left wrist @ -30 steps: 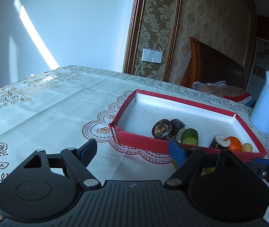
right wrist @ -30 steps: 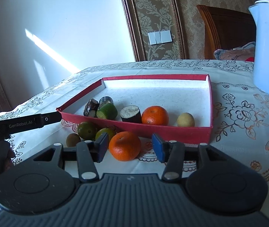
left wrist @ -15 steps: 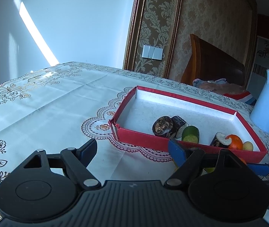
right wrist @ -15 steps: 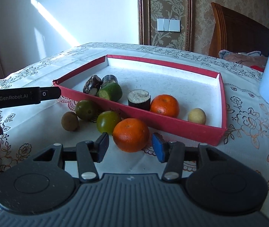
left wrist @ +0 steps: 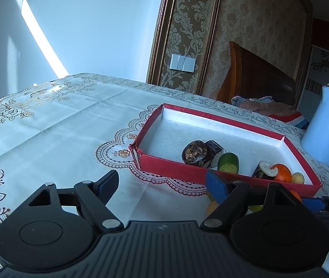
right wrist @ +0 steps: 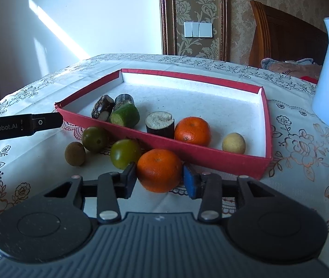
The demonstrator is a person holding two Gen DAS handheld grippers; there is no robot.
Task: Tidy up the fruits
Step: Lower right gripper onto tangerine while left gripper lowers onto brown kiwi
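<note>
My right gripper [right wrist: 160,180] closes its jaws around the round orange tangerine [right wrist: 159,170] on the cloth, before the red cardboard tray [right wrist: 210,157]; a green fruit [right wrist: 125,153] crowds leftward. My left gripper [left wrist: 162,185] gapes wide, empty.

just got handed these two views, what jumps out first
The right gripper is closing around a bright orange on the tablecloth, just in front of the red tray. Two green fruits and a brown one lie loose to its left, outside the tray.
</note>
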